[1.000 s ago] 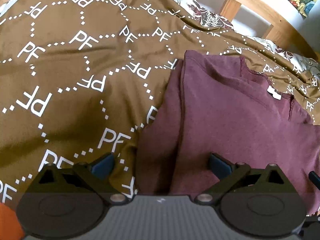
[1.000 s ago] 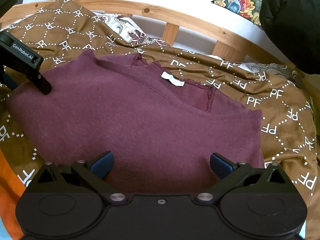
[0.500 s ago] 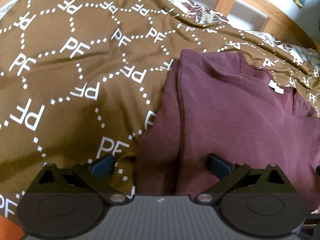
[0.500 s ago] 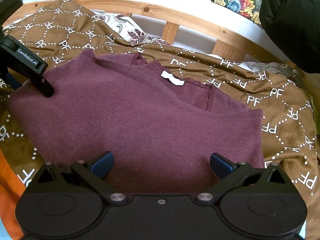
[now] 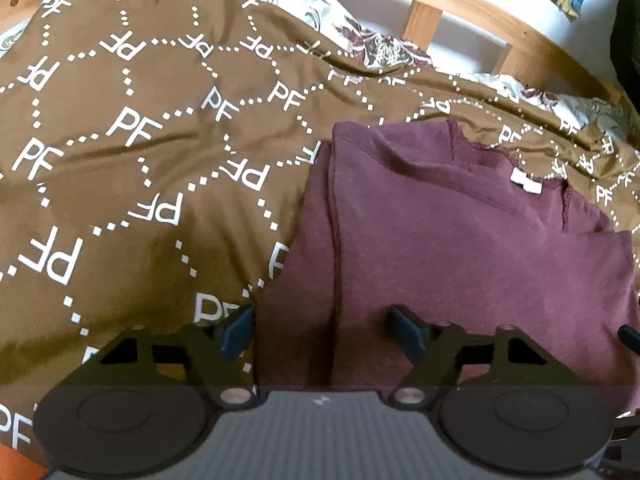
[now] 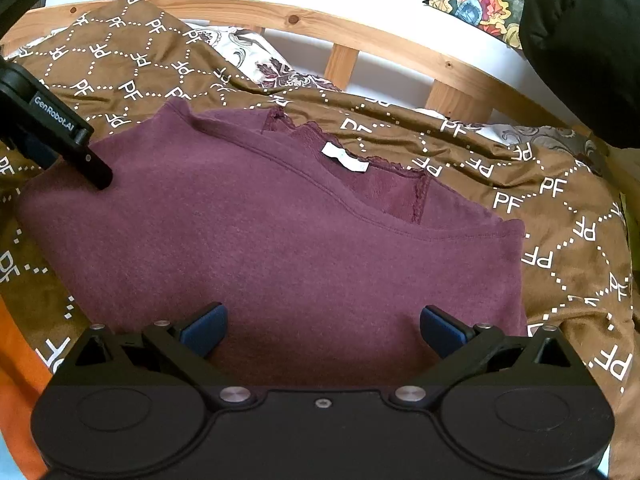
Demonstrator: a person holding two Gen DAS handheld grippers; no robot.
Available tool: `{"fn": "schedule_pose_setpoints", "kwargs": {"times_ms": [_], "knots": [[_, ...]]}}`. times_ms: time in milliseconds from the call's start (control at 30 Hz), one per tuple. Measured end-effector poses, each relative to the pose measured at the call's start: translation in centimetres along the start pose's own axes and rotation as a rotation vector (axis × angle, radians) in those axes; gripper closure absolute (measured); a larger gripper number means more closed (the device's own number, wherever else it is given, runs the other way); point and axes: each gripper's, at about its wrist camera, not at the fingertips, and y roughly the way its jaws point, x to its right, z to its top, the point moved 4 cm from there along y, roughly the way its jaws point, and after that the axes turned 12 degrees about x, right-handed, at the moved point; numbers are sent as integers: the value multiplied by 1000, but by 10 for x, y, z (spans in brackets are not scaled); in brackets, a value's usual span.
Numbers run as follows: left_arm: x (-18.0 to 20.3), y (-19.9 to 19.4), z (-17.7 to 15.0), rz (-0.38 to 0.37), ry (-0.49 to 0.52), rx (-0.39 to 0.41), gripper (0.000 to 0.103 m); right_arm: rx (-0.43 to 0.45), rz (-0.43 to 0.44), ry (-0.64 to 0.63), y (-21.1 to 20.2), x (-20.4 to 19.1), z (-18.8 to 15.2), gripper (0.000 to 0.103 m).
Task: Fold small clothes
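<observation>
Maroon knit top (image 6: 280, 248), folded flat, lies on the brown bedspread printed with white "PF" lettering (image 5: 132, 168), filling the centre of the right wrist frame; white neck label (image 6: 345, 159) faces up. Left gripper (image 5: 320, 330): jaws closing, straddling the top's left folded edge at lower centre, pads not yet pressing. Right gripper (image 6: 322, 326): jaws wide apart over the top's near hem, gripping nothing. Wooden bed rail (image 6: 360, 40) crosses the upper frame.
</observation>
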Motion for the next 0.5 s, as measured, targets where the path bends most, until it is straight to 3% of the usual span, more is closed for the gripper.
{"fn": "schedule_pose_setpoints", "kwargs": {"times_ms": [100,200,300,367,500], "knots": [[3,-4,1,1,14,22,46,-7,3,11,1,1,0,1],[4,-8,4,-9,8,36,72,-12,6,21,1,3,0,1],[5,-17,13,-30,-18,64,89,-19,5,30,1,4,1,1],[14,-26,23,-78,-13,81,91,-21,4,31,0,5,2,1],[46,-45,39,-95,95,135,93,-19,-4,38,0,10,6,1]]}}
